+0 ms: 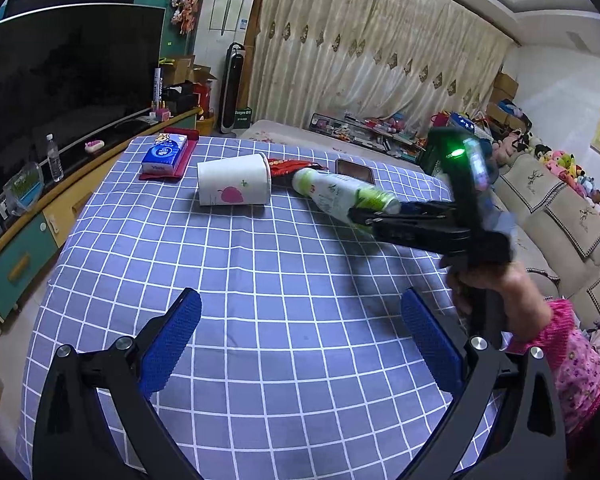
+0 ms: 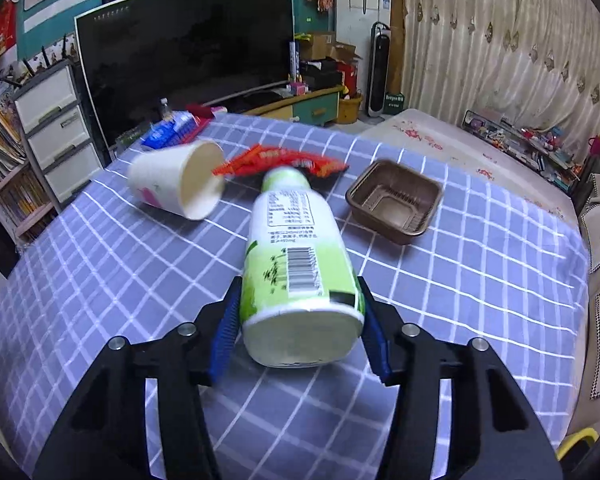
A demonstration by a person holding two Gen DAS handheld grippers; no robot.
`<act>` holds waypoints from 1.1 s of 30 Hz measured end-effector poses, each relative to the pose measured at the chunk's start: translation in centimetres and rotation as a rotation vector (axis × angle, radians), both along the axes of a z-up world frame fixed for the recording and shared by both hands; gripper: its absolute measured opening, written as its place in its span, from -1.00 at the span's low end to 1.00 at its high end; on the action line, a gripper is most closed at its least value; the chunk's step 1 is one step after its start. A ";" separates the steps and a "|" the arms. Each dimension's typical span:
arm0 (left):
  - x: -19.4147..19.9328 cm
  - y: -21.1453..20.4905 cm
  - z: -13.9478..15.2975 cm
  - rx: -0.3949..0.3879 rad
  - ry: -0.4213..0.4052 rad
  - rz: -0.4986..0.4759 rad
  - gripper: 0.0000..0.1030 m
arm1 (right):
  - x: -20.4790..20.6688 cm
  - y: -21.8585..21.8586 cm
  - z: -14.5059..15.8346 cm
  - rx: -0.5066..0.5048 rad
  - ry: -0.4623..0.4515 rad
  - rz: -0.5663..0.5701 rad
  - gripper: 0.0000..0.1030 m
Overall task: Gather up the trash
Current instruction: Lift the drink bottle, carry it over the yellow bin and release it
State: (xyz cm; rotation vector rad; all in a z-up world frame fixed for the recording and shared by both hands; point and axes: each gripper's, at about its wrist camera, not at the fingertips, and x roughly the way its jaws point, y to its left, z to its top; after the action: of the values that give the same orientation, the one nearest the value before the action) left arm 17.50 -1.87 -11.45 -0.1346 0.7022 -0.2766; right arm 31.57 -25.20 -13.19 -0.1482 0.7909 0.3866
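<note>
Checked blue tabletop (image 2: 480, 280) | my right tool (image 2: 300, 320) pinches a green-white bottle (image 2: 296, 264) by its base | my left tool (image 1: 300, 344) spread wide, empty | paper cup (image 1: 234, 185) lies sideways

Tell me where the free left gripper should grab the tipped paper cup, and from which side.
Grip the paper cup across its round side wall near the middle, coming down from above with the open left gripper. It lies on its side on the checked tablecloth, mouth toward the red snack wrapper, so the wall is exposed; a light squeeze probably avoids crushing it.
</note>
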 end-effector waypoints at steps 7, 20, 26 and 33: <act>-0.2 0.0 0.1 -0.028 0.005 -0.006 0.91 | -5.0 -2.7 4.3 0.031 -0.056 -0.033 -0.03; -1.7 -1.2 0.7 -0.020 -0.012 -0.031 0.91 | -10.6 -6.5 7.2 0.078 -0.078 -0.097 -0.04; -2.1 -1.6 0.9 -0.015 -0.016 -0.038 0.91 | -11.4 -7.2 7.2 0.102 -0.084 -0.107 -0.04; -2.1 -1.7 0.9 -0.011 -0.018 -0.039 0.91 | -11.6 -8.0 6.9 0.117 -0.084 -0.123 -0.04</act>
State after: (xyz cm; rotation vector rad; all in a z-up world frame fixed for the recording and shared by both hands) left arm 15.43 -3.56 -10.57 -0.1288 0.6860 -0.3186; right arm 19.93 -33.24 -6.26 -0.0059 0.6893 0.3077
